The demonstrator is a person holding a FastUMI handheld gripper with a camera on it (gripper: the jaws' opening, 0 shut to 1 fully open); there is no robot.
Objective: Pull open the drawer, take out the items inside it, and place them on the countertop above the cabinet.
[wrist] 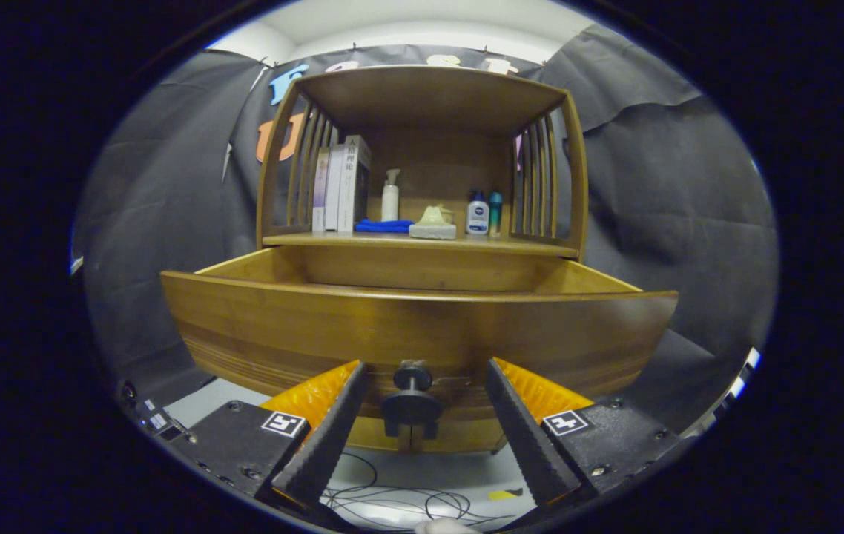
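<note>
A wooden cabinet stands ahead of me with its drawer [422,326] pulled out toward me; the inside of the drawer is hidden by its front panel. The dark round drawer knob [412,400] sits between my fingers, with a gap on each side, touching neither. My gripper [422,371] is open, its fingertips close to the drawer front. Above the drawer is the countertop [422,241], carrying books [340,185], a blue cloth [383,225], a white pump bottle [390,196], a pale folded item [434,222] and two small bottles [484,213].
Slatted wooden sides [541,182] and a top board enclose the countertop space. Black cloth hangs behind and on both sides of the cabinet. Thin cables [392,500] lie on the light floor below the drawer.
</note>
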